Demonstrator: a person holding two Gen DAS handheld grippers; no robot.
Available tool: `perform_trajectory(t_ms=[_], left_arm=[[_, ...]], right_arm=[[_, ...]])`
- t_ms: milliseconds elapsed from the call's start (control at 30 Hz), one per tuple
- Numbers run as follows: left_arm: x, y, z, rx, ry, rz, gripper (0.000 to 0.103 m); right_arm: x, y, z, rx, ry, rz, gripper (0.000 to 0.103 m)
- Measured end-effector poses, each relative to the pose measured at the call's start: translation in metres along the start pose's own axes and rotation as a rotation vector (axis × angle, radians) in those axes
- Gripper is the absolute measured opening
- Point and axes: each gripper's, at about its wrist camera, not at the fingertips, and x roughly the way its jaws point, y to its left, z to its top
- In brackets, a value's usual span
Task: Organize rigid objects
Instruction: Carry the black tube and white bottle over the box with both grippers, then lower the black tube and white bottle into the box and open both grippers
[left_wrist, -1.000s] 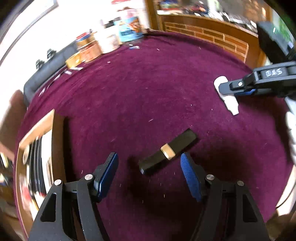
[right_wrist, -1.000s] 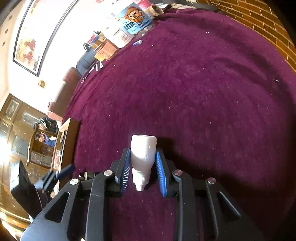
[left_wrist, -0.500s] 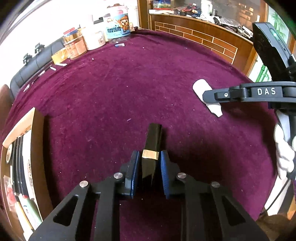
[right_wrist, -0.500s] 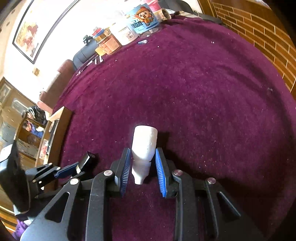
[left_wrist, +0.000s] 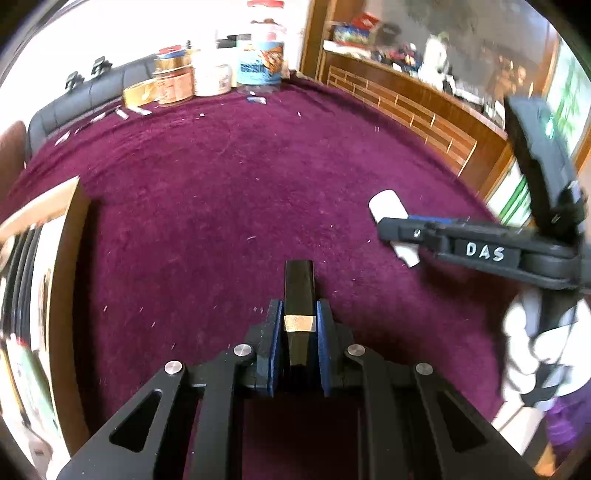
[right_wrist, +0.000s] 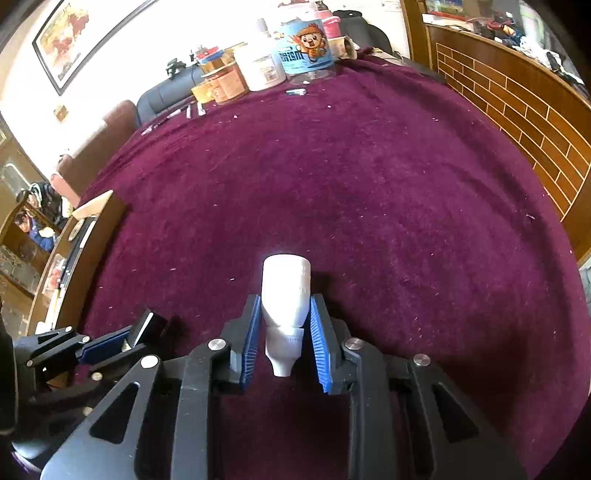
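A black bar with a gold band (left_wrist: 299, 284) sticks forward out of my left gripper (left_wrist: 298, 314), which is shut on it just above the purple cloth (left_wrist: 221, 203). In the right wrist view the same bar's end (right_wrist: 147, 326) shows at the lower left in the left gripper (right_wrist: 122, 339). A small white bottle (right_wrist: 284, 288), nozzle towards the camera, sits between the blue pads (right_wrist: 251, 332) of my right gripper (right_wrist: 284, 310), shut on it. The left wrist view shows that bottle (left_wrist: 386, 205) and the right gripper (left_wrist: 399, 230) off to the right.
A wooden box (left_wrist: 74, 236) with flat items stands at the cloth's left edge. Jars and tins (left_wrist: 258, 62) line the far edge, with small scraps near them. A wooden brick-patterned counter (left_wrist: 424, 114) runs along the right. A white-gloved hand (left_wrist: 532, 332) holds the right gripper.
The left gripper went from open around the lying black bar to shut on it, and turned it to point forward. The right gripper kept its hold on the white bottle while shifting slightly.
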Motion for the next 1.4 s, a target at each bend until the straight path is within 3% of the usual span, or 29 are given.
perform_trajectory(t_ms=[267, 333, 600, 800, 1200, 1400], left_arm=[[-0.079, 0.042, -0.012, -0.132, -0.151, -0.028, 0.014], [-0.095, 0.059, -0.018, -0.167, -0.177, -0.005, 0.014], [-0.155, 0.147, -0.061, -0.351, -0.255, 0.199, 0.014], [-0.162, 0.185, -0.083, -0.425, -0.265, 0.298, 0.014], [-0.130, 0.239, -0.097, -0.505, -0.167, 0.374, 0.014], [-0.118, 0.256, -0.107, -0.552, -0.113, 0.397, 0.014]], right_arm=[[-0.021, 0.028, 0.005, 0.024, -0.009, 0.166, 0.024], [-0.023, 0.042, 0.007, 0.012, 0.000, 0.205, 0.024], [-0.017, 0.112, 0.010, -0.069, 0.053, 0.336, 0.024], [0.000, 0.168, 0.006, -0.136, 0.124, 0.396, 0.024], [0.043, 0.242, -0.005, -0.183, 0.254, 0.439, 0.024], [0.066, 0.267, -0.007, -0.228, 0.258, 0.359, 0.024]])
